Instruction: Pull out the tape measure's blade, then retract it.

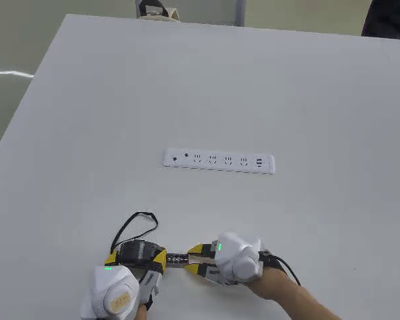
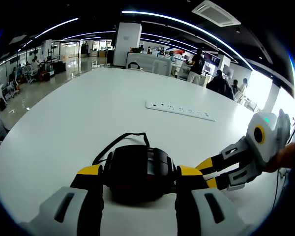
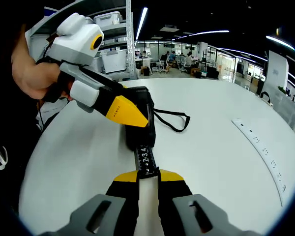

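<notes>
A black tape measure with a black wrist strap lies near the table's front edge. My left gripper is shut on the tape measure, yellow tips either side of its case. A short length of blade with printed numbers sticks out of the case. My right gripper is shut on the blade's end, seen as right gripper just right of the blade. The right gripper enters the left gripper view from the right.
A white power strip lies across the middle of the white table, well beyond the grippers. A cable trails from the right gripper along the person's hand. Chairs and people stand in the office beyond the table.
</notes>
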The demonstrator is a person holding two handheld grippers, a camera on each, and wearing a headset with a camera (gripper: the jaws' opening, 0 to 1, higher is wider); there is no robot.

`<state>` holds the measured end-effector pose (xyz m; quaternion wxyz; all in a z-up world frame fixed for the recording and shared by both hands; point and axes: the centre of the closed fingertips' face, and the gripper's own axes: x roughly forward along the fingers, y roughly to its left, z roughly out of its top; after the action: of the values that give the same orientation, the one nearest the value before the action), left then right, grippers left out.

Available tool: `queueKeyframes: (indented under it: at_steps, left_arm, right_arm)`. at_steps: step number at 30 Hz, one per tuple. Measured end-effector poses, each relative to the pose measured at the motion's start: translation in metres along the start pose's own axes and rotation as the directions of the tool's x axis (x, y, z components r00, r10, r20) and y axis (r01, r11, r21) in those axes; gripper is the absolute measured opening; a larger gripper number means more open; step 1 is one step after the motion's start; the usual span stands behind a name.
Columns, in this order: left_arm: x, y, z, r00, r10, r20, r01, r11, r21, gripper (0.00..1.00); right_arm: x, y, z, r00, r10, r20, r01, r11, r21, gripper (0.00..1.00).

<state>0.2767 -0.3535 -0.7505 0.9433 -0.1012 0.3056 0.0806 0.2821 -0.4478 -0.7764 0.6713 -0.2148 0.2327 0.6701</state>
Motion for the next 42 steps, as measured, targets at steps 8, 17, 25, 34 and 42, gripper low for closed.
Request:
queueKeyframes:
  at_steps: [8, 17, 25, 34, 42]
  left_arm:
    - [-0.001, 0.000, 0.003, 0.9999, -0.014, -0.001, 0.014, 0.999, -0.052, 0.53]
    - [-0.001, -0.002, 0.004, 1.0000, -0.010, 0.002, 0.010, 1.000, -0.024, 0.54]
    - [0.004, -0.004, -0.007, 0.9992, 0.009, -0.040, -0.003, 0.992, 0.125, 0.61]
    - [0.004, -0.004, -0.006, 0.9996, 0.026, -0.008, -0.026, 0.998, 0.055, 0.61]
    - [0.004, -0.003, -0.006, 0.9997, 0.024, 0.006, -0.024, 1.000, 0.019, 0.61]
  right_arm:
    - [0.015, -0.002, 0.005, 1.0000, -0.007, -0.002, 0.007, 1.000, 0.010, 0.11]
    - [0.014, 0.001, 0.007, 1.0000, 0.001, 0.001, -0.001, 1.000, 0.006, 0.11]
    - [0.015, 0.001, 0.007, 1.0000, 0.005, 0.004, -0.005, 1.000, 0.005, 0.11]
    - [0.015, 0.001, 0.008, 1.0000, 0.005, 0.005, -0.005, 1.000, 0.007, 0.11]
    - [0.015, 0.002, 0.007, 1.0000, 0.005, 0.007, -0.005, 1.000, 0.009, 0.11]
